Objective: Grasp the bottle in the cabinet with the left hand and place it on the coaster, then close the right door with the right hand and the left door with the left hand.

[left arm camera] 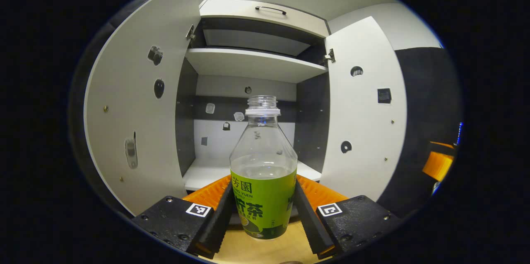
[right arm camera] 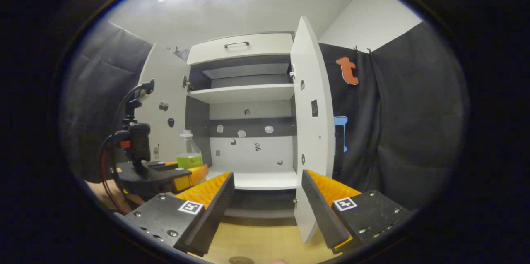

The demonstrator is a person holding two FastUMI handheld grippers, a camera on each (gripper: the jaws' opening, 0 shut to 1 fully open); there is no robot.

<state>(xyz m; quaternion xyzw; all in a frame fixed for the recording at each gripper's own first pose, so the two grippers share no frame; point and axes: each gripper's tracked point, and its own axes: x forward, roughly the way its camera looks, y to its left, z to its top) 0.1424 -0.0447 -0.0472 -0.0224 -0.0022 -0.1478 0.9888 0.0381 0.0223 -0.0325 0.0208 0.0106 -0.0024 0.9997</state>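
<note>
A clear uncapped bottle (left arm camera: 263, 173) with a green label stands upright between the fingers of my left gripper (left arm camera: 263, 183), which is shut on its label, in front of the open white cabinet (left arm camera: 252, 63). The bottle's base hangs just over the wooden tabletop (left arm camera: 236, 249). The left door (left arm camera: 136, 111) and right door (left arm camera: 364, 111) both stand wide open. In the right gripper view, my right gripper (right arm camera: 267, 175) is open and holds nothing, facing the cabinet's lower shelf (right arm camera: 256, 179). There the left gripper (right arm camera: 192, 171) holds the bottle (right arm camera: 189, 154) at the left. A small round disc (right arm camera: 241, 260), perhaps the coaster, lies at the bottom edge.
The right door (right arm camera: 310, 111) shows nearly edge-on just beyond my right fingertip, and the left door (right arm camera: 165, 90) swings out behind the left gripper. A closed drawer with a dark handle (right arm camera: 236, 44) tops the cabinet. Black cloth walls enclose both sides. The tabletop (right arm camera: 256, 237) runs to the cabinet's foot.
</note>
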